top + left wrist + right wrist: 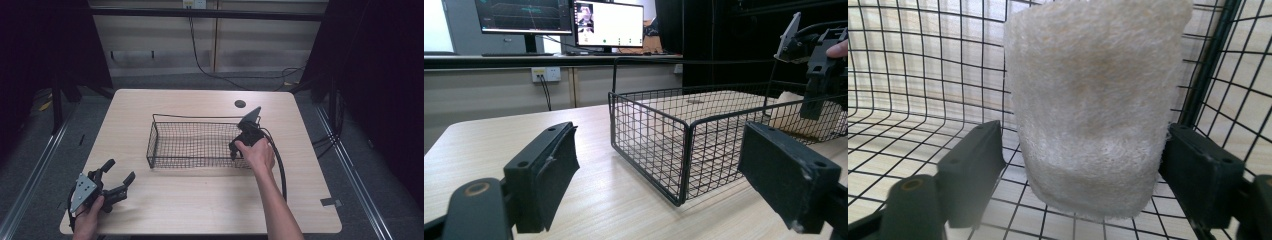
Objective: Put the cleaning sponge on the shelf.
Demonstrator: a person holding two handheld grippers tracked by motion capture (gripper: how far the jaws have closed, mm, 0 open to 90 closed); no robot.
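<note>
Release step: your right gripper (1083,165) stands spread around the loofah pad (1093,105), centre frame, inside the wire basket (165,150) — lift clear next. Left gripper (664,170) spread, empty.

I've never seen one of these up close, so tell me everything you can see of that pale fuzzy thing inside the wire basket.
The pale pad is cream-white, with a coarse, fibrous, sponge-like surface and a faint tan stain near its middle. It looks soft, roughly rectangular with rounded lower corners. It stands upright at the right end of the black wire basket, leaning by the corner wires, its lower edge on the mesh floor. It sits between the jaws of the right gripper: the right jaw looks to touch its edge, while a small gap shows at the left jaw.
</note>
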